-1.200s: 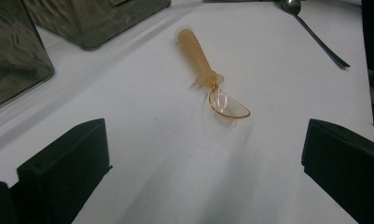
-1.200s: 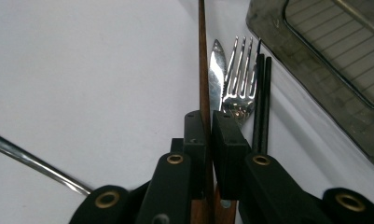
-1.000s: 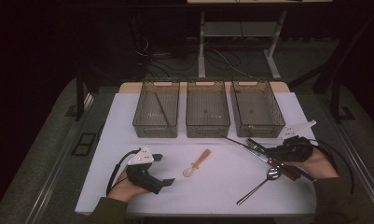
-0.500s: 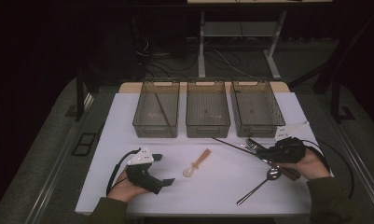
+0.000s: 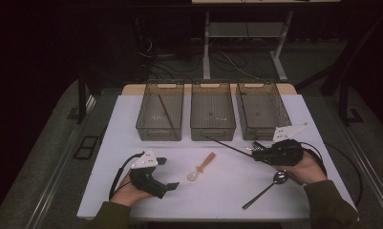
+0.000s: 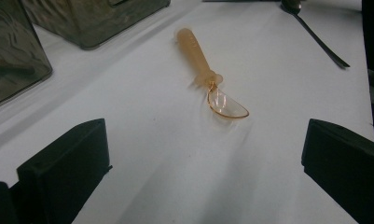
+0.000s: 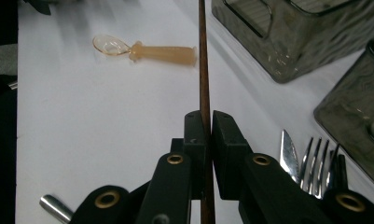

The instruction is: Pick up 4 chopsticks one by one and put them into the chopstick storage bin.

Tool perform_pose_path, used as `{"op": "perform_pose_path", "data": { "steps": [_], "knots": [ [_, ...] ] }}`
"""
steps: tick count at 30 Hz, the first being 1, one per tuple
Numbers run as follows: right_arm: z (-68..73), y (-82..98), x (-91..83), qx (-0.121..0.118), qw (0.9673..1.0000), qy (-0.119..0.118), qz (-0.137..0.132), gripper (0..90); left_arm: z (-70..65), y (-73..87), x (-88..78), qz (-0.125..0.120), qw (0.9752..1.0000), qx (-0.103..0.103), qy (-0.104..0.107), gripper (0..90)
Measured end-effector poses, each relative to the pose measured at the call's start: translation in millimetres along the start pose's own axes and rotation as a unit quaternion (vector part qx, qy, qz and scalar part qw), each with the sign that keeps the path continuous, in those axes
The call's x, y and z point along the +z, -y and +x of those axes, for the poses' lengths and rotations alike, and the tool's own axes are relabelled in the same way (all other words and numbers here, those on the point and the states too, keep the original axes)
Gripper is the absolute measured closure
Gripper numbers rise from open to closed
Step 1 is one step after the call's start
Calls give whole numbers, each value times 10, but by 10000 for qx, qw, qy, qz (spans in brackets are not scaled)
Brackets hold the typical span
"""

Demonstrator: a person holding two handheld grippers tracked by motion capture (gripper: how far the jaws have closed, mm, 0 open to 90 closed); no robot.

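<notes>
Chopstick in the grip

A thin dark-brown chopstick (image 7: 204,70) was clamped between the right gripper (image 7: 205,122)'s jaws, apparently lifted just above the white table (image 5: 146,150), its far end slanting toward the middle bin (image 5: 213,128).

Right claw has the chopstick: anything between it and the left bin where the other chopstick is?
Nothing visible blocks it. The right claw is shut on the chopstick, whose tip points toward the bins. The left bin, with one chopstick inside, is open-topped; the orange spoon lies nearer the person.
</notes>
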State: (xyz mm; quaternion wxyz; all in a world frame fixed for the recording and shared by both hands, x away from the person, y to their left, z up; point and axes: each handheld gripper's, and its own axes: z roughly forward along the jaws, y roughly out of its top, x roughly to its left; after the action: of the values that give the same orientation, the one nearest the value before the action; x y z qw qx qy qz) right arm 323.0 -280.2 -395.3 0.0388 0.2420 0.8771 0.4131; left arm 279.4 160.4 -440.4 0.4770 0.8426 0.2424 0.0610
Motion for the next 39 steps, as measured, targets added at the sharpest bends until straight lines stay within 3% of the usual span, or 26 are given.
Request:
{"op": "perform_pose_path", "data": {
  "steps": [16, 32, 39],
  "knots": [
    [83, -284, 130, 256, 9987, 159, -418, 843, -5, 12, 16, -43, 10000, -52, -3, 0],
    [94, -651, 439, 648, 9945, 601, -555, 843, 10, 21, 13, -43, 10000, -83, -32, 0],
    [170, -899, 635, 635, 9941, 753, -448, 843, 8, 18, 19, -24, 10000, -27, -8, 0]
  ]
}}
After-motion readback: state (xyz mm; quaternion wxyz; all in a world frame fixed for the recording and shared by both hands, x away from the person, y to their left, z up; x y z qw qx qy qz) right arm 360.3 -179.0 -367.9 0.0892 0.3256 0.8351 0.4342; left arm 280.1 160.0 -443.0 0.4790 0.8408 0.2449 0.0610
